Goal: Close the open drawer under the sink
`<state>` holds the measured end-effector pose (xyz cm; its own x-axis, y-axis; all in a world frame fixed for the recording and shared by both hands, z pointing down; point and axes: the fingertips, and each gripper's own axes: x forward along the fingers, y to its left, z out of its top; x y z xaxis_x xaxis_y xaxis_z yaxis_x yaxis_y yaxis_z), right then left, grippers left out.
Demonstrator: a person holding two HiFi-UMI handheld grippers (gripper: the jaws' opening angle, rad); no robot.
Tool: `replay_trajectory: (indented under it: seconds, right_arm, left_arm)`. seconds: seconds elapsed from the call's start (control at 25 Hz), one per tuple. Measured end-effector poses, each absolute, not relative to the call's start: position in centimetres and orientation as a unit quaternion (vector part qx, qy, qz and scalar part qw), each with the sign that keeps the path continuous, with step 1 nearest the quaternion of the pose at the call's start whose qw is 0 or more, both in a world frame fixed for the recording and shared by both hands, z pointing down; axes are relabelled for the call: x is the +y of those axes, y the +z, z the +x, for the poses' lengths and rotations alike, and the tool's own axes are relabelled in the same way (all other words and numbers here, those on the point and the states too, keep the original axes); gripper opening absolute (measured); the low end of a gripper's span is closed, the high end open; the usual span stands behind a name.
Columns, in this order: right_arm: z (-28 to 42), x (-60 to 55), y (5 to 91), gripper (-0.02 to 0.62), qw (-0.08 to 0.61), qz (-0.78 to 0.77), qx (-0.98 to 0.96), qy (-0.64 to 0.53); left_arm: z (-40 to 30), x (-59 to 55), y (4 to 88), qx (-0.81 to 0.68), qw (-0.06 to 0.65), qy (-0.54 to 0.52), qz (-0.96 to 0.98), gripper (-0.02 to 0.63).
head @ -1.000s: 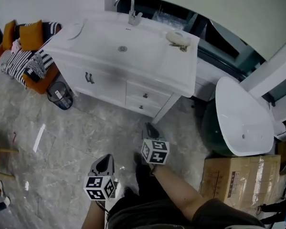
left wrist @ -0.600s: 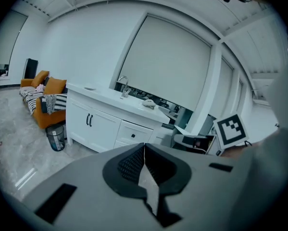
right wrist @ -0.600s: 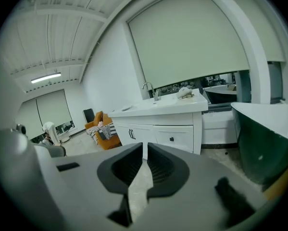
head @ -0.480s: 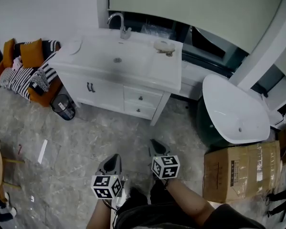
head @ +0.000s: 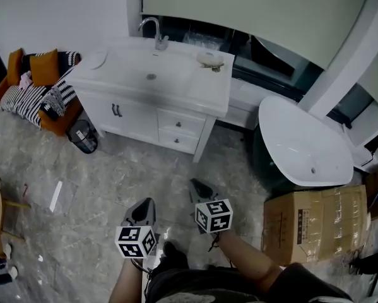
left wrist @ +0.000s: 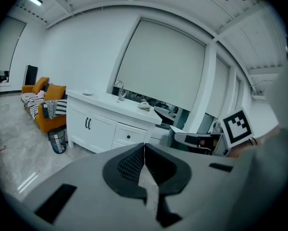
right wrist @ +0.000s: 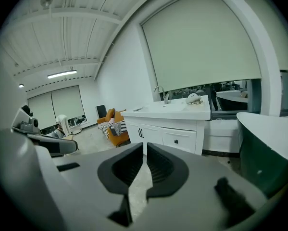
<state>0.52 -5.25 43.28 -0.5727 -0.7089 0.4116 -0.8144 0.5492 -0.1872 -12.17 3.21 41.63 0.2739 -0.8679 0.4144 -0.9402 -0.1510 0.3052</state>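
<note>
Marble floor point(head: 81, 188): a wide bare stretch lies between the person and the cabinet, so nobody is within reach of it.
Vanity cabinet point(head: 135, 113): white, standing against the wall under the window blind, with double doors on the left and the drawers on the right.
Worktop point(head: 195, 84): white, with the sink basin point(head: 152, 76) set in it and the tap point(head: 152, 31) at the back.
Drawers under the sink: the upper drawer point(head: 181, 124) and the lower drawer point(head: 175, 140) both look flush with the cabinet front. I see no gap or shadow of a front standing out, though they are small from here.
Right hand-held gripper point(head: 195, 184): held low by the person's body, well apart from the cabinet. Its jaws are closing, a thin slit remains at the tips, and nothing is between them.
Left hand-held gripper point(head: 148, 201): just beside the right one, clenched tip to tip on nothing.
Progress: to my eye the closing is done.
Left to do: nothing that I can make out, short of a closer check that the fronts sit fully home.
</note>
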Motion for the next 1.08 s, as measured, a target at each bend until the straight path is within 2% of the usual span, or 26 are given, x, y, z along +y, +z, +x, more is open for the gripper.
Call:
replay_trajectory:
  seconds: [1.08]
  right_arm:
    - [20.2, 11.3, 39.2, 0.032, 0.106, 0.394, -0.901, 0.146]
  left_arm:
    - [7.5, 19.5, 36.7, -0.636, 0.196, 0.067, 0.744, 0.015]
